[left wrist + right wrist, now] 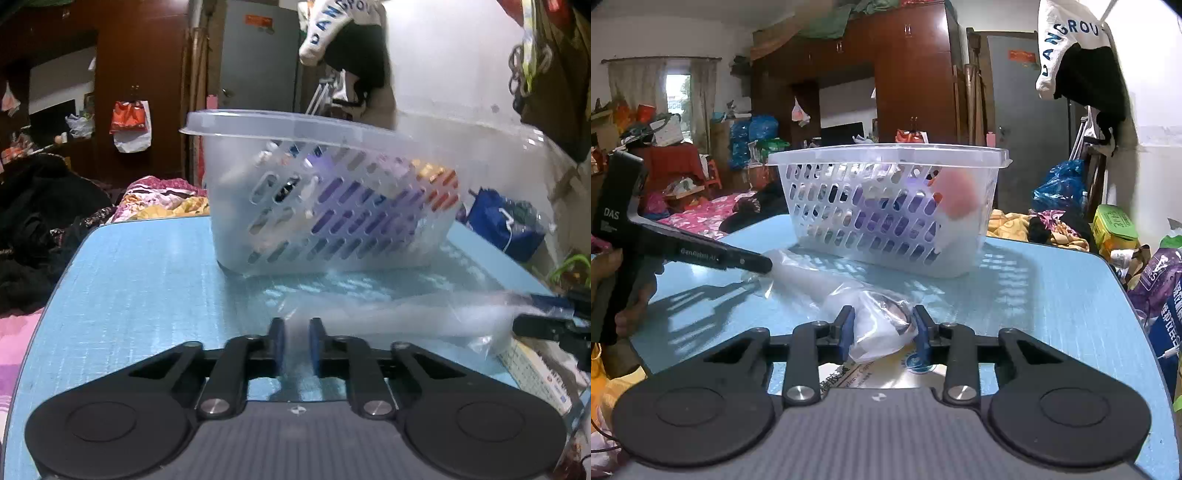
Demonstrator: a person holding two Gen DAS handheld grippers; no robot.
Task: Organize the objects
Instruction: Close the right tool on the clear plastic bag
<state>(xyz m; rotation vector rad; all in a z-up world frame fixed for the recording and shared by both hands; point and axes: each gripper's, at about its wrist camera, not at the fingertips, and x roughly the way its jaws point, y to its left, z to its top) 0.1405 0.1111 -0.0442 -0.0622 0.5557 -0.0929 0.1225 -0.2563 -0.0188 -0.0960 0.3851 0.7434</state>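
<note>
Evidently, a slippery clear bag (849, 295) is gripped at both ends, low in frame.

The right gripper (882, 332) is clamped on one end; the left gripper (295, 347) looks pinched on the other, though blur obscures it. The film could slip or tear under opposing pulls. Beyond, mid-frame, the basket (886, 206) stands on the blue table (1052, 295); cluttered bedroom behind.

This is a bedroom in a home: a dark wooden wardrobe (908, 74), a bed with flowered bedding (701, 218), hanging clothes (1082, 66), a curtained window (677, 96).
</note>
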